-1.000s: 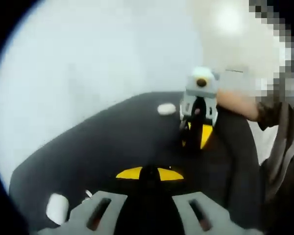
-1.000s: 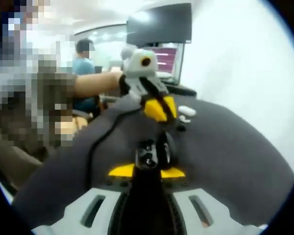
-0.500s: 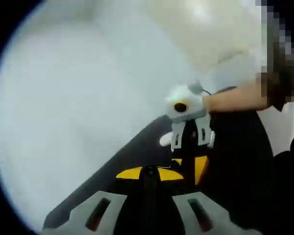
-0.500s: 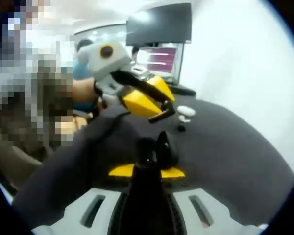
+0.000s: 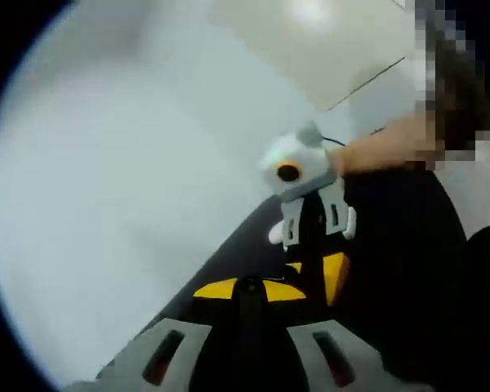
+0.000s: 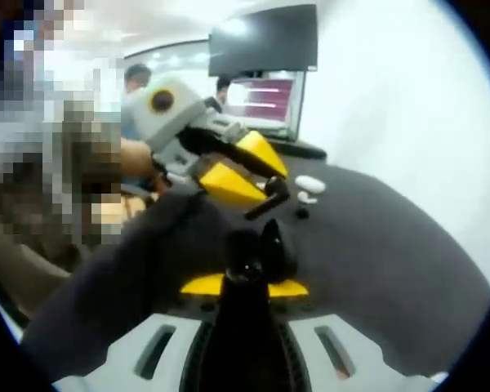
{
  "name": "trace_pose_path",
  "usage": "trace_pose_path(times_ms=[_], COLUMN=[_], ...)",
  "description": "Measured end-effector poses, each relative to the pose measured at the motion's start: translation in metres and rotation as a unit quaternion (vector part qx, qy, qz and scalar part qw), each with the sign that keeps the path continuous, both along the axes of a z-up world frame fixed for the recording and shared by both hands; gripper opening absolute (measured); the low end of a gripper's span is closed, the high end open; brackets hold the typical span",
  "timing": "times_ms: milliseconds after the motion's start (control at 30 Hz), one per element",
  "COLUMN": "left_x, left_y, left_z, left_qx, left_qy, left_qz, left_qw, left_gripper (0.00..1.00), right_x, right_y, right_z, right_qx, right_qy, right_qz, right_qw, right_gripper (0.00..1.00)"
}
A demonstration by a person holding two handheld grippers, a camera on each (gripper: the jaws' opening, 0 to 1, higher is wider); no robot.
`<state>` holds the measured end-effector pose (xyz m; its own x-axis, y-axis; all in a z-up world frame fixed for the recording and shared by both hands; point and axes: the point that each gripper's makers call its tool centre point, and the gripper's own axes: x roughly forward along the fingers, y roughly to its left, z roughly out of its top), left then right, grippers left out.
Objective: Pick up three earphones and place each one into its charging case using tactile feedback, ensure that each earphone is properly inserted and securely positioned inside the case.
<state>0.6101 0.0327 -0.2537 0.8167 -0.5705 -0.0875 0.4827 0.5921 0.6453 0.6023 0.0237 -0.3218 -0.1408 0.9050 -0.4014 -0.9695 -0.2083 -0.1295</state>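
A small black charging case [image 6: 261, 249], glossy and rounded with its lid standing up, sits pinched at the tip of the right gripper [image 6: 245, 278], whose yellow-padded jaws are closed on it. The case hangs over a matte dark mat [image 6: 376, 253] that covers the table.

Beyond the case on the mat lies a white, pebble-shaped charging case [image 6: 310, 184], smooth and oval, with a small white earphone [image 6: 307, 198] just beside it and a tiny dark earphone [image 6: 301, 214] a little nearer the black case. All three lie apart from the held case, with bare mat between.

The left gripper [image 6: 265, 189] comes in above and to the left of the black case, tilted, its yellow wedge-shaped jaws a little parted with black tips; nothing can be made out between them. In the left gripper view its own jaws [image 5: 249, 290] meet near a dark blurred mass, and what they hold, if anything, cannot be told; the right gripper [image 5: 314, 269] faces it there, with a white oval case [image 5: 275, 234] just beside its grey body.

The mat's curved edge gives way to a pale, plain tabletop [image 6: 408, 106]. Behind the white case stand a dark monitor [image 6: 265, 37] and a lit screen [image 6: 265, 98], with people [image 6: 135, 77] seated further back.
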Motion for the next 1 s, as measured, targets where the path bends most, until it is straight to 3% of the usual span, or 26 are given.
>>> trace_pose_path(times_ms=[100,200,300,367,467,500,533,567,633,700,733,867,933,1000], left_x=[0.000,0.003,0.007,0.006,0.000,0.000,0.006,0.004,0.005,0.004,0.004,0.017,0.028,0.036], left_y=[-0.004,0.009,0.039,0.057,0.059,0.059,0.056,0.056,0.052,0.051,0.053,0.085,0.103,0.118], left_z=[0.000,0.007,0.006,-0.023,-0.063,-0.072,-0.063,-0.065,-0.063,-0.058,-0.054,-0.028,-0.024,-0.026], left_qx=[0.021,0.009,-0.017,-0.059,-0.069,-0.059,-0.092,-0.090,-0.086,-0.074,-0.073,-0.055,-0.046,-0.025], left_qy=[-0.014,-0.010,0.038,0.158,0.245,0.256,0.228,0.244,0.244,0.248,0.247,0.208,0.208,0.226], left_qz=[-0.003,0.003,0.027,0.043,0.035,0.038,0.038,0.036,0.031,0.019,0.019,0.041,0.053,0.053], left_qw=[0.9997,0.9999,0.9987,0.9847,0.9665,0.9640,0.9686,0.9650,0.9654,0.9657,0.9662,0.9757,0.9757,0.9724], left_gripper=[0.08,0.08,0.08,0.08,0.08,0.08,0.08,0.08,0.16,0.30,0.31,0.15,0.14,0.14], right_x=[0.000,0.000,0.000,0.000,0.000,0.000,0.000,0.000,0.000,0.000,0.000,0.000,0.000,-0.001], right_y=[0.000,0.000,0.000,0.000,0.000,0.000,0.000,0.000,0.000,0.000,0.000,0.000,0.000,0.000], right_z=[0.000,0.000,0.000,0.000,0.000,0.000,0.000,0.000,0.000,0.000,0.000,0.000,0.000,0.000], right_qx=[0.001,0.001,0.001,-0.001,-0.003,-0.003,-0.002,-0.001,0.000,0.001,0.001,-0.001,-0.002,-0.002], right_qy=[0.001,0.002,0.003,0.002,-0.001,-0.002,-0.003,-0.002,-0.003,0.000,0.000,-0.004,-0.005,-0.007], right_qz=[0.000,0.000,0.000,0.001,0.002,0.002,0.002,0.000,-0.001,-0.002,-0.002,0.000,0.001,0.001], right_qw=[1.0000,1.0000,1.0000,1.0000,1.0000,1.0000,1.0000,1.0000,1.0000,1.0000,1.0000,1.0000,1.0000,1.0000], right_gripper=[0.18,0.18,0.18,0.18,0.18,0.18,0.18,0.18,0.18,0.18,0.18,0.18,0.18,0.18])
